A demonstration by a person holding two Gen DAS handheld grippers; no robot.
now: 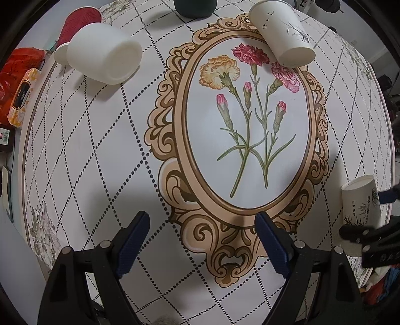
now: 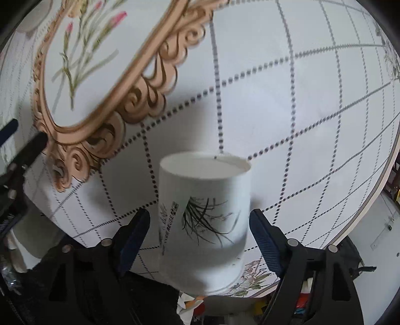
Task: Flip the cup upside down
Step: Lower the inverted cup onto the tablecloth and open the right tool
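Observation:
A white paper cup [image 2: 203,220] with a black grass print stands upside down, base up, near the table's front edge. It sits between the fingers of my right gripper [image 2: 200,225], which is open and does not touch it. The same cup shows at the right edge of the left wrist view [image 1: 360,202], with the right gripper's fingers [image 1: 360,231] around it. My left gripper [image 1: 202,225] is open and empty above the patterned tablecloth [image 1: 100,155].
A second printed paper cup [image 1: 282,35] stands upside down at the back. A white plastic cup [image 1: 105,52] and a red ribbed cup [image 1: 77,25] stand at the back left. A dark cup [image 1: 195,7] stands at the far edge. A tissue pack [image 1: 22,95] lies off the left side.

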